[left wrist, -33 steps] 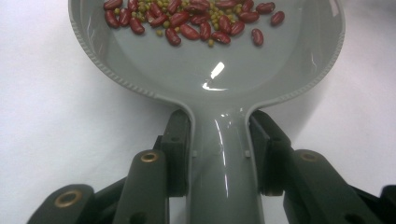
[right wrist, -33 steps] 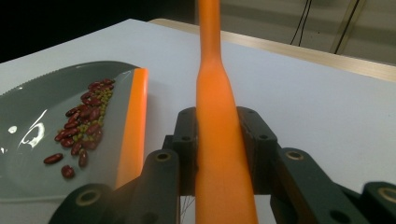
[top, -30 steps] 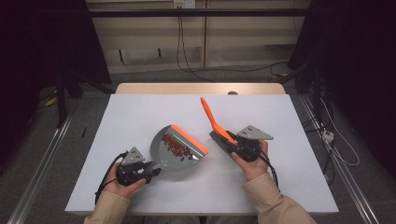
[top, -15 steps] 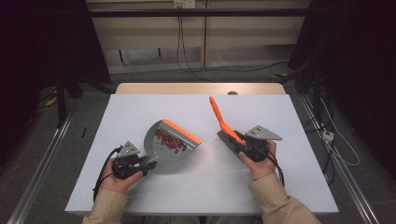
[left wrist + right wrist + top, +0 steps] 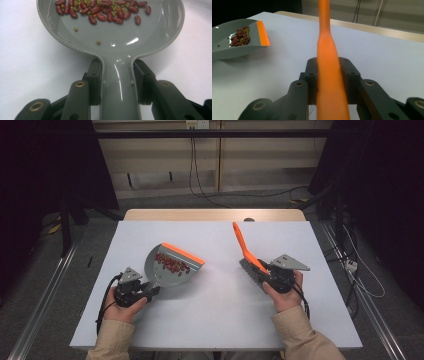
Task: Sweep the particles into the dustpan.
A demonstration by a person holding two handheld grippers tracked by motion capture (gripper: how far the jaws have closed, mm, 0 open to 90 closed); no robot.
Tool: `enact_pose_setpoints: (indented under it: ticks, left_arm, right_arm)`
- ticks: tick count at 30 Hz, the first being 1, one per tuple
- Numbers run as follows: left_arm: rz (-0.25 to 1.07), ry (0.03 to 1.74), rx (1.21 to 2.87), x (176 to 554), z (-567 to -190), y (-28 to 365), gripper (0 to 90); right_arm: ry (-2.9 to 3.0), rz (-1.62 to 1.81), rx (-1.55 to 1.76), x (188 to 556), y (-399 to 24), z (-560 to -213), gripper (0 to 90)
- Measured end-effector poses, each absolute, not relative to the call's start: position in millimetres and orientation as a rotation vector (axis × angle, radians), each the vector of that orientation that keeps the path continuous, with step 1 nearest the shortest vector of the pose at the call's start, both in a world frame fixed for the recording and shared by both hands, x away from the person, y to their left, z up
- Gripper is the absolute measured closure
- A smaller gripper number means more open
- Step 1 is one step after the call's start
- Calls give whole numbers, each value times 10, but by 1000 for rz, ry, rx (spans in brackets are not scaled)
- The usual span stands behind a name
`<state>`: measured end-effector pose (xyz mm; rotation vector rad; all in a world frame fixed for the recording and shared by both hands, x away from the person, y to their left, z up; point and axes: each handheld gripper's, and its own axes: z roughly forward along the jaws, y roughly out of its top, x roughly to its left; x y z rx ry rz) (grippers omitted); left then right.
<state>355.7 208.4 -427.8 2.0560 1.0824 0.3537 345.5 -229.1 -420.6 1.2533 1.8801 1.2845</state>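
Grey dustpan [image 5: 165, 267] holds red beans [image 5: 100, 10] and green peas [image 5: 98, 42].

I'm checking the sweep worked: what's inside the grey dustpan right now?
The dustpan holds red kidney beans mixed with small green beans, mostly gathered toward its orange lip. Whatever lies beneath the pile is covered.

The right gripper [image 5: 329, 82] clamped the orange brush handle [image 5: 328, 75], which rose toward twelve o'clock. At ten o'clock sat the grey dustpan [image 5: 227, 50] with beans [image 5: 240, 35].
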Motion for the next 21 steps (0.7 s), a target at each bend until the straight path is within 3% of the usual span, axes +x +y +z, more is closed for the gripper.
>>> enact_pose_setpoints:
  ticks: [21]
  left_arm:
    - [427, 1256, 2011, 3683, -4359, 2234, 631]
  right_arm:
    - [1832, 1256, 1308, 3435, -2507, -4234, 710]
